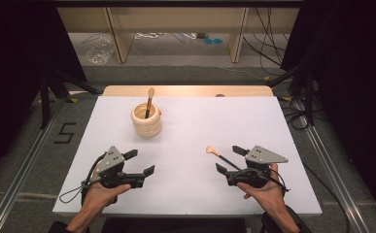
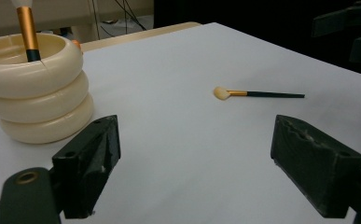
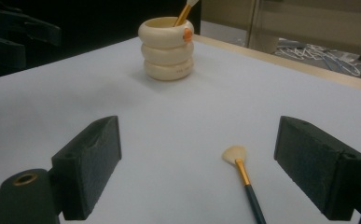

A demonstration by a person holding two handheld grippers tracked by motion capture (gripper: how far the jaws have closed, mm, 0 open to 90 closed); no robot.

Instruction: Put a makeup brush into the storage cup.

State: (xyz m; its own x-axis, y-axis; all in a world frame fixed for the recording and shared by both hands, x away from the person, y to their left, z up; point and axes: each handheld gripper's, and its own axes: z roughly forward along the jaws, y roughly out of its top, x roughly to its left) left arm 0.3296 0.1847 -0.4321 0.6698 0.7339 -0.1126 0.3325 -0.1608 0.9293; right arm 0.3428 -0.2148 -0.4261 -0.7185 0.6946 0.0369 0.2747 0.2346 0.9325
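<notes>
White table (image 1: pixel 185 145) — both tongs are held spread and empty; a brush (image 3: pixel 243 175) lies between the right tongs (image 1: pixel 231 159), a ringed cup (image 1: pixel 146 121) beyond the left tongs (image 1: pixel 139 161).

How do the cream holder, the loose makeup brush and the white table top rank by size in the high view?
1. White table top
2. Cream holder
3. Loose makeup brush, longer than the holder is wide but far thinner.

My left gripper (image 1: pixel 138 162) sits low at the table's near left, jaws wide apart w/ nothing between. Right gripper (image 1: pixel 228 159) mirrors it near right, jaws also spread & empty. Both hands grip from below, forearms coming in at bottom.
</notes>
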